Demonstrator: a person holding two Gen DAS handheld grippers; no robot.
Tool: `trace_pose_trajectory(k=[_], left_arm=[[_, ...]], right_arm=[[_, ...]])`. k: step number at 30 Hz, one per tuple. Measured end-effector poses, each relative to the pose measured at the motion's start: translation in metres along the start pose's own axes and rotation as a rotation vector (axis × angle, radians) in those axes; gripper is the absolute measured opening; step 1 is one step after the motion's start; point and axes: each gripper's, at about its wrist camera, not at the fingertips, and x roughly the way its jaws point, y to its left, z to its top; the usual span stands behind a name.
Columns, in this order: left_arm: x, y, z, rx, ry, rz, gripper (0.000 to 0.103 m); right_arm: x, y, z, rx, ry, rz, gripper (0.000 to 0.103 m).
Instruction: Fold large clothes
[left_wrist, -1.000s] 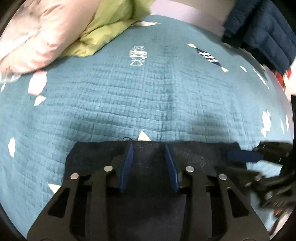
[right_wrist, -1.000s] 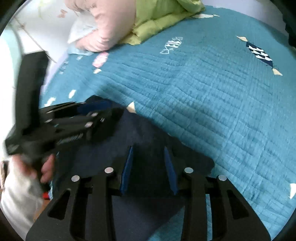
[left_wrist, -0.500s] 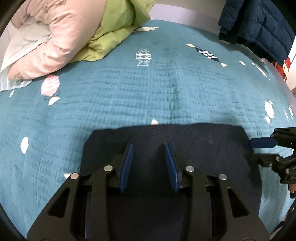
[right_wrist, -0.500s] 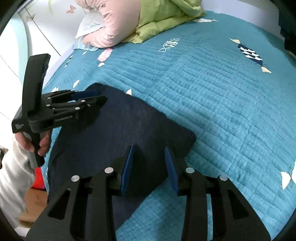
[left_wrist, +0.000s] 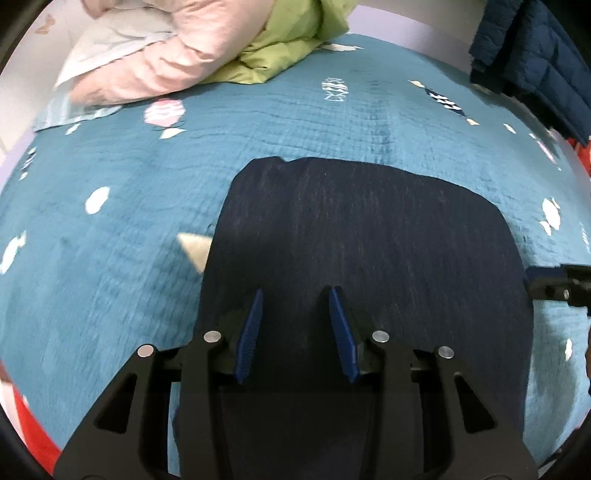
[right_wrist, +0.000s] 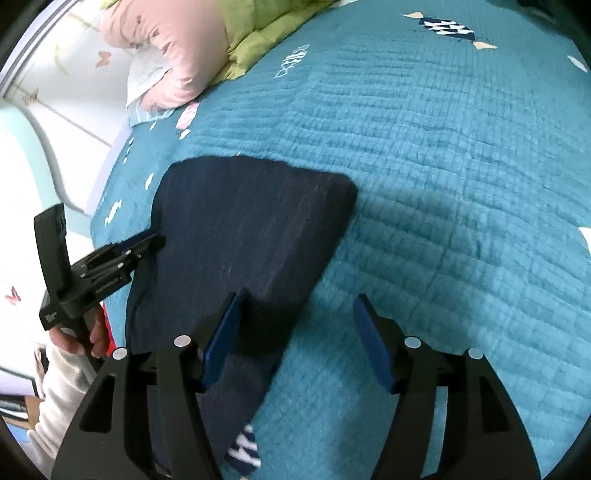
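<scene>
Teal crinkled quilt (left_wrist: 332, 122) covers the bed; on it I see the dark navy garment (left_wrist: 362, 236), folded flat, its near end hidden behind my tools. My left gripper (left_wrist: 295, 325) gapes narrowly above it; my right gripper (right_wrist: 295, 343), just widened, holds nothing.

Two close downward wrist views, shared dark garment (left_wrist: 362, 236)

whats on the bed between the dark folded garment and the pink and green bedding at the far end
Only bare teal quilt with small printed shapes lies between the dark garment and the pink and green bedding; the left wrist view shows it best.
</scene>
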Motion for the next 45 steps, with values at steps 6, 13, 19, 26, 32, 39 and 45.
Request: trace_pose_trajectory(k=[6,13,19,26,32,39,45], left_arm=[[-0.040,-0.055,-0.017,-0.026,-0.061,-0.003,0.082],[-0.085,-0.142,-0.041,-0.061,-0.080,0.035,0.089],[-0.147,-0.227,-0.065,-0.080,-0.142,0.071,0.091],[-0.214,-0.307,-0.092,-0.130,-0.218,0.089,0.094],[-0.246,-0.338,-0.102,-0.139,-0.279,0.110,0.094],[-0.252,-0.348,-0.110,-0.178,-0.265,0.114,0.094],[-0.254,-0.349,-0.116,-0.185,-0.267,0.138,0.094]], right_arm=[[-0.041,0.016,-0.036,-0.064,-0.085,-0.106,0.087],[-0.117,-0.001,-0.078,0.021,-0.210,-0.211,0.094],[-0.204,-0.017,-0.123,0.063,-0.360,-0.271,0.095],[-0.284,-0.017,-0.173,0.002,-0.482,-0.359,0.095],[-0.318,-0.017,-0.199,-0.014,-0.613,-0.456,0.095],[-0.319,-0.023,-0.207,-0.036,-0.600,-0.443,0.095],[-0.314,-0.028,-0.210,-0.014,-0.583,-0.430,0.095]])
